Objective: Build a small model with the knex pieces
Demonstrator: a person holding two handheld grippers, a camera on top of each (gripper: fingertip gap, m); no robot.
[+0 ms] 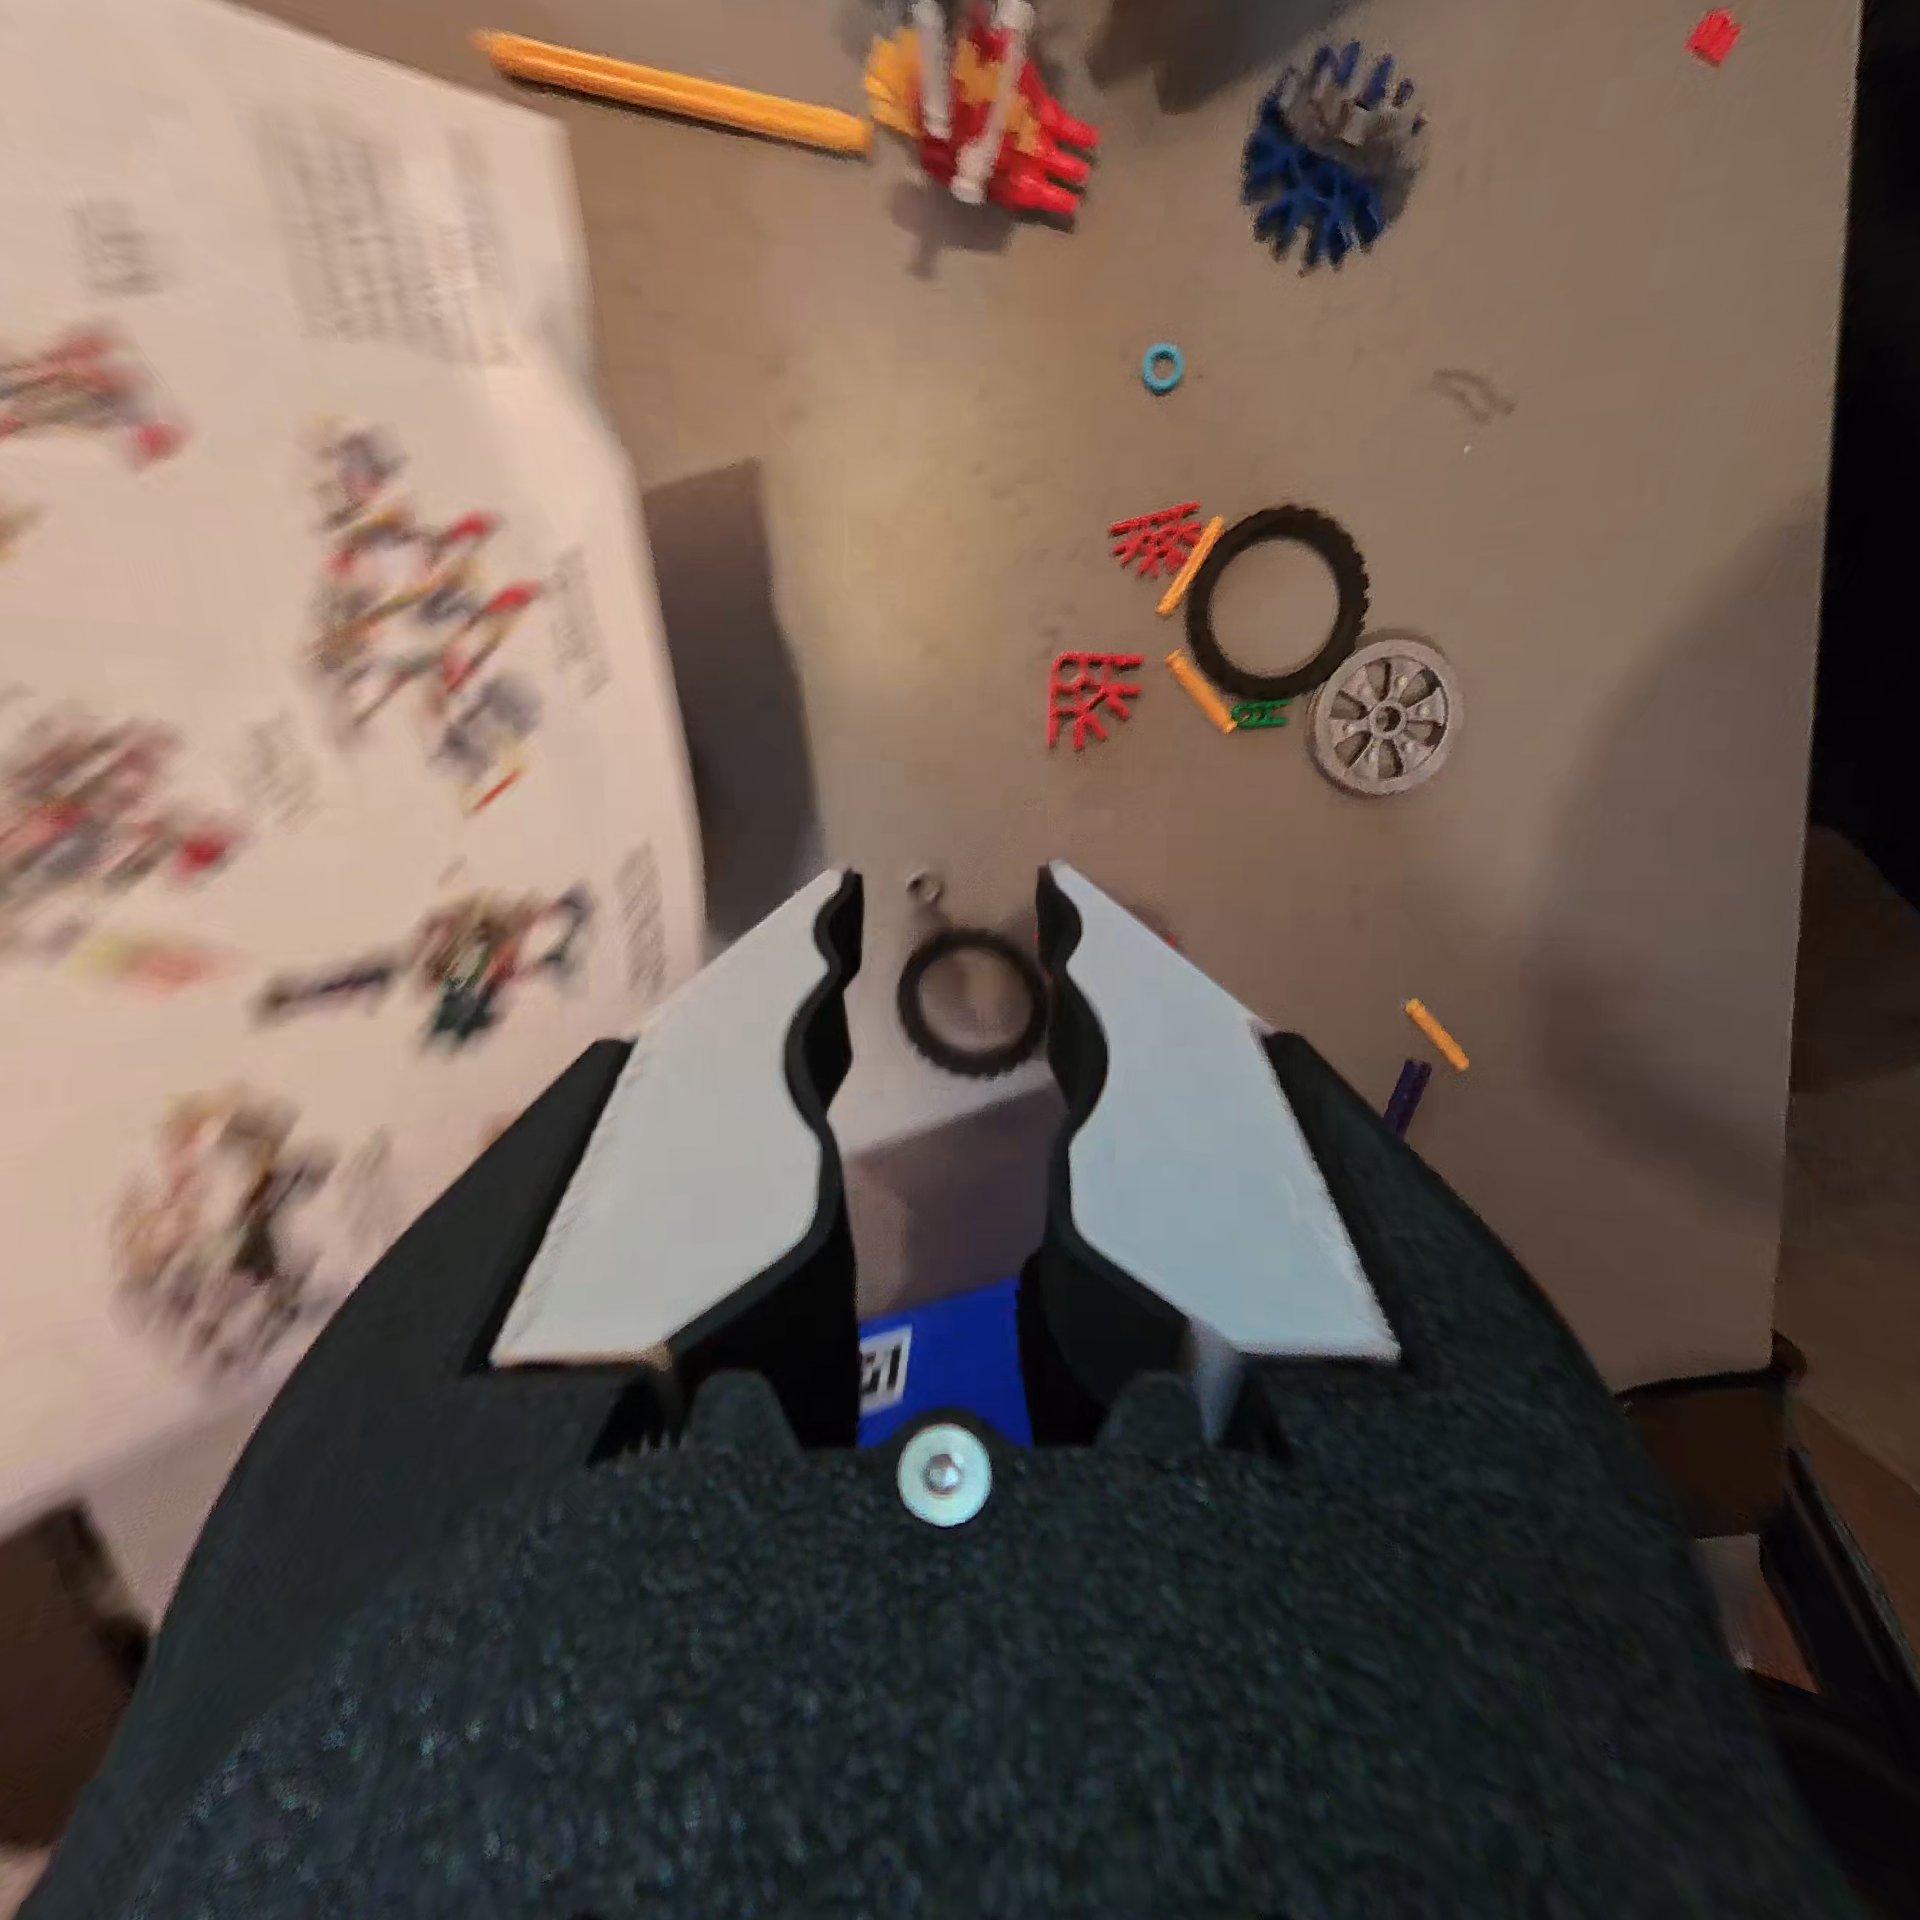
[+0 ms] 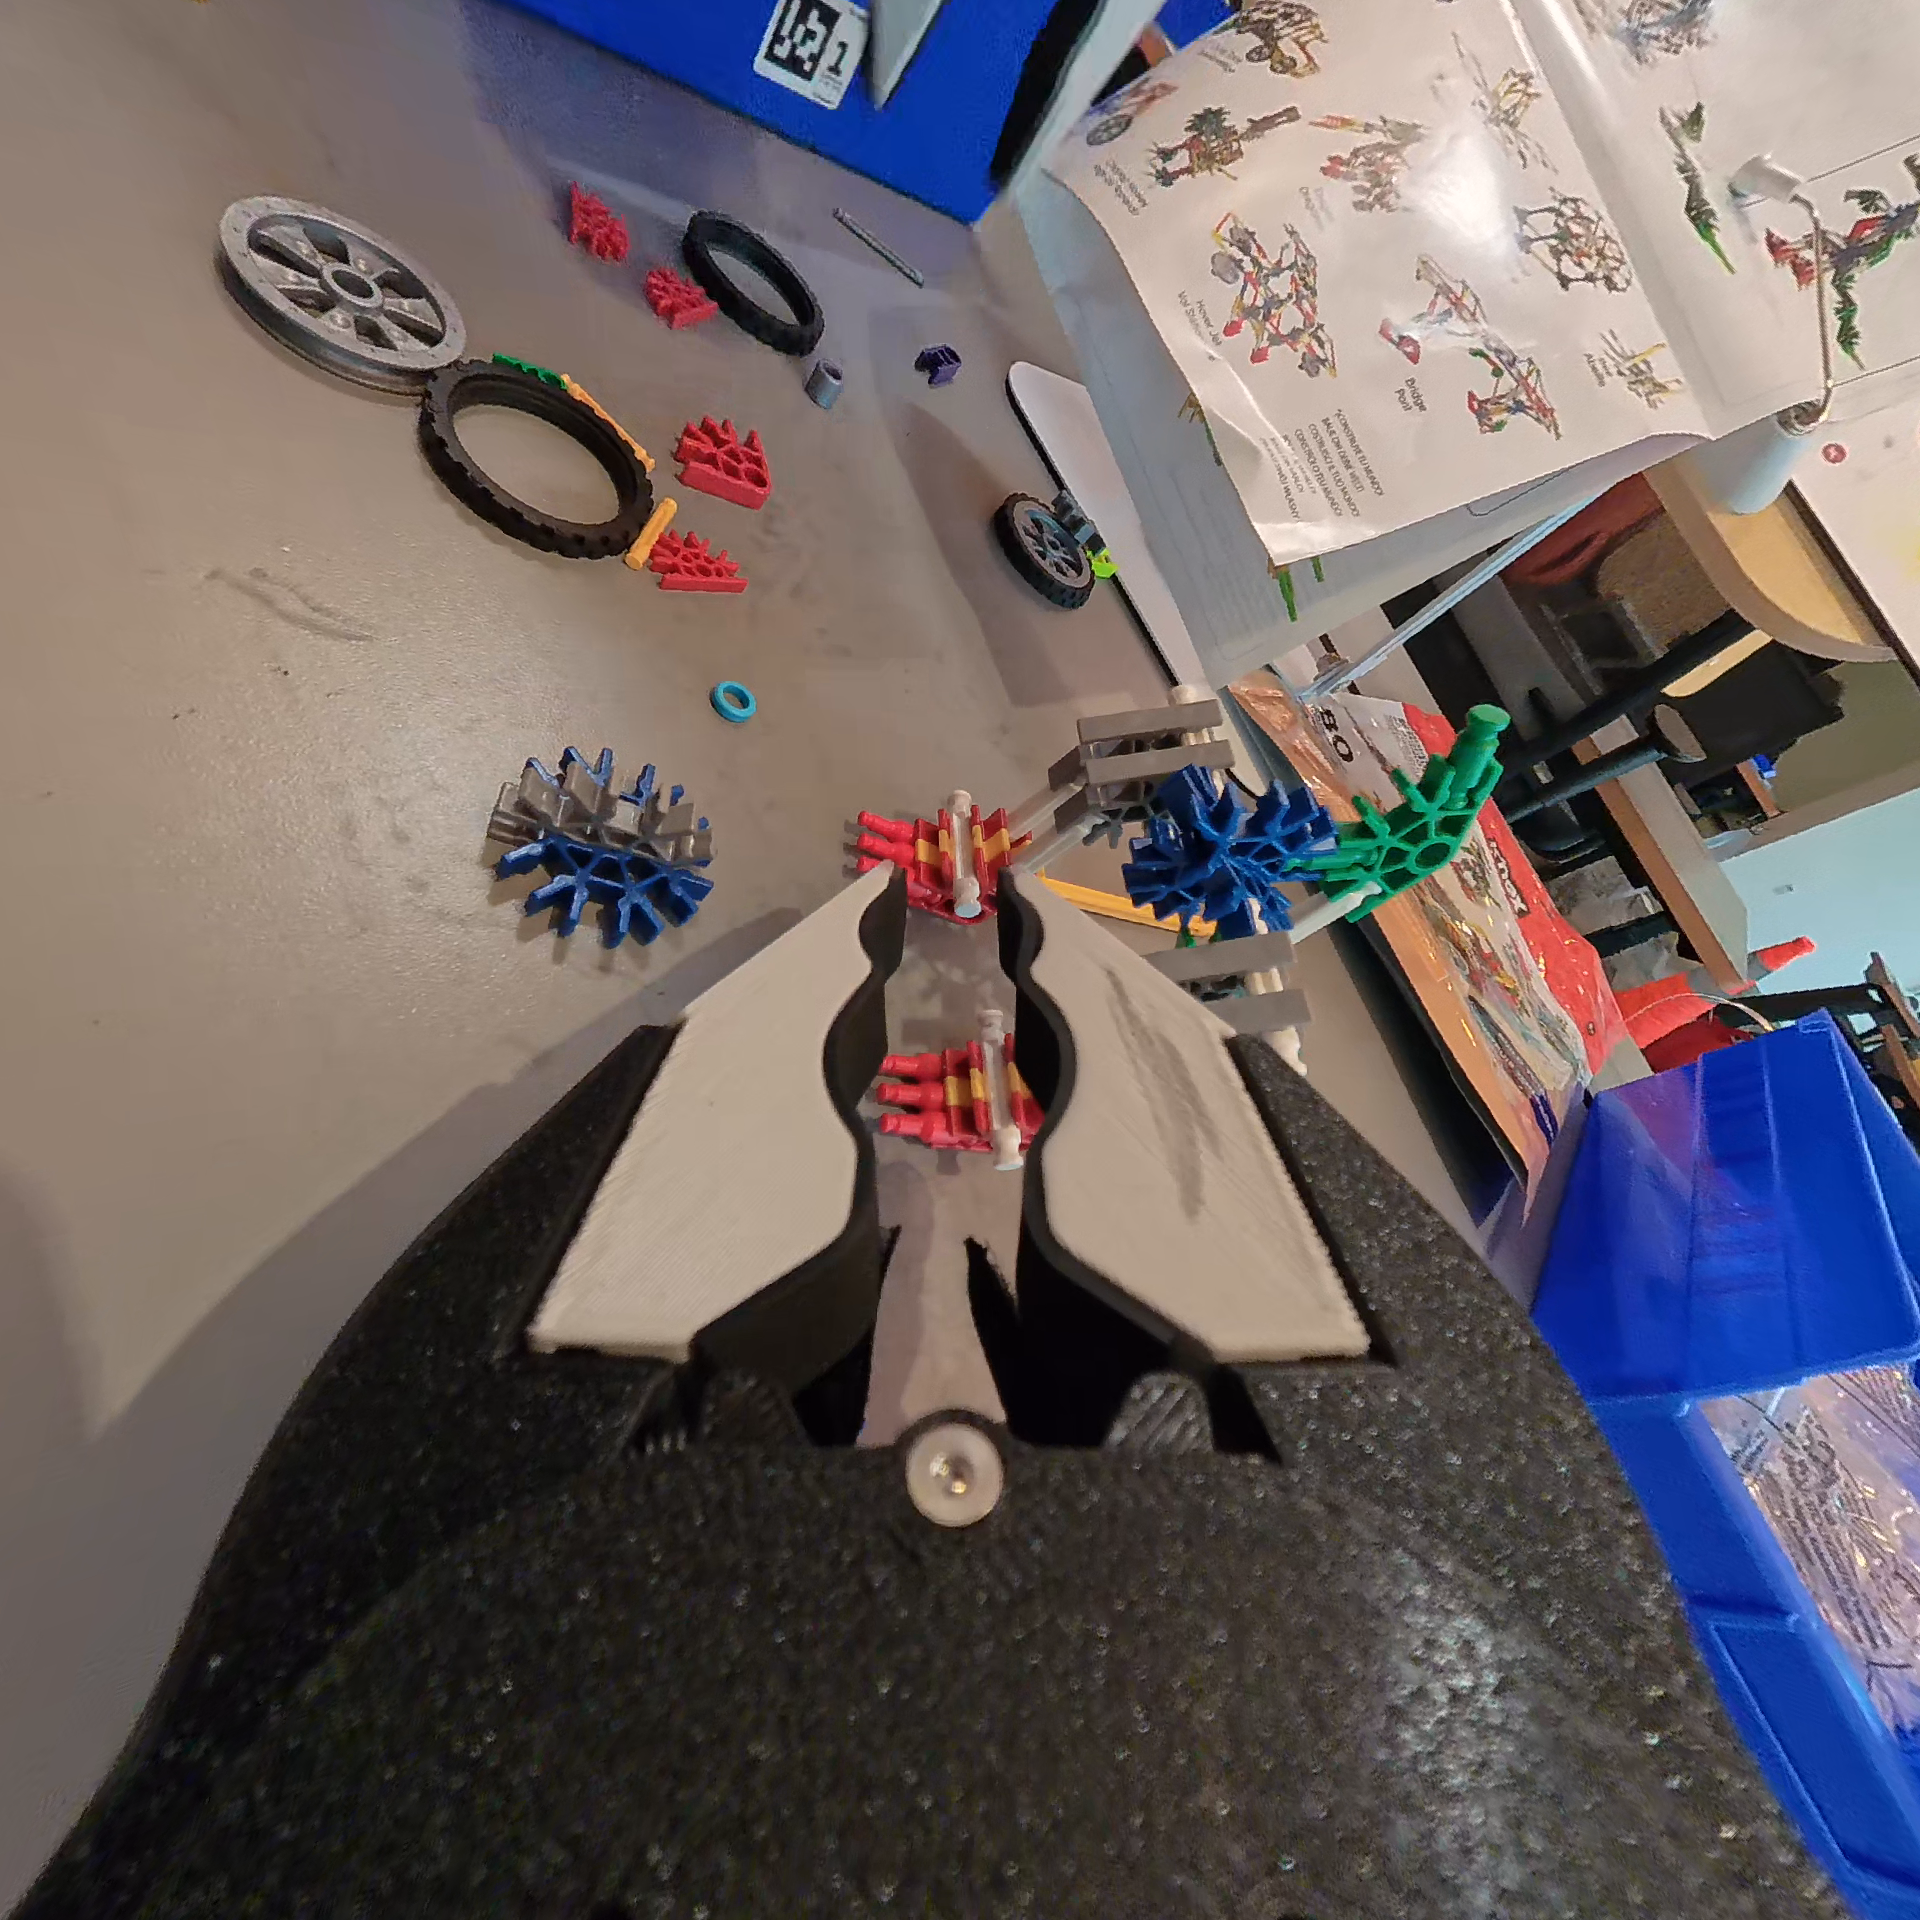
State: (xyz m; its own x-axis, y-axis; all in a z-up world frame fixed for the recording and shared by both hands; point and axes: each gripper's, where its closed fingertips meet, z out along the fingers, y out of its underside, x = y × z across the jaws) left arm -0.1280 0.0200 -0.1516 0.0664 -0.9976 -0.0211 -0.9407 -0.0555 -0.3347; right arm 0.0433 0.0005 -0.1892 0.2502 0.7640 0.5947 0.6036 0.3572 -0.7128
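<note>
**Hand-held grippers (2)**
- Your left hand-held gripper [image 1: 951,904]: jaws spread, holding nothing. It sits above the table [image 2: 260,727], and a small black tyre [image 1: 971,1003] shows through the gap. That tyre lies well apart from the large black tyre [image 1: 1276,603], on the side of the blurred instruction sheet [image 1: 312,623].
- Your right hand-held gripper [image 2: 951,894]: jaws stand apart by a narrow gap, with nothing clamped that shows. The tips flank the near end of a red-and-yellow connector bundle [image 2: 951,847] threaded on white rods. You cannot tell whether they touch it. The bundle lies far from the large tyre, past the blue ring.

**Loose parts, placed from the large tyre**
- Grey spoked wheel hub [image 2: 338,291]: 1, touching the tyre's rim.
- Red fan connectors: 4. Two lie just beside the tyre [image 2: 722,462]; two lie farther off, by the small tyre [image 2: 597,223].
- Short orange rods: 3. Two lie against the tyre's rim [image 2: 649,530]; one lies well apart, near your left hand-held gripper [image 1: 1439,1034].
- Green clip [image 1: 1259,715]: 1, between tyre and hub.
- Blue ring [image 2: 732,701]: 1, near.
- Blue-and-grey connector pile [image 2: 608,842]: 1 heap, beyond the ring; the pieces are too tangled to count.
- Long orange rod [image 1: 675,94]: 1, far off, its end at the bundle.
- Small mounted wheel [image 2: 1044,551]: 1, at the sheet's edge.
- Purple piece [image 2: 935,362] and grey spacer [image 2: 826,382]: 1 each, near the small tyre.

**Built work**
- Blue, green and grey assembly [image 2: 1226,852]: 1, just beside the bundle.
</note>
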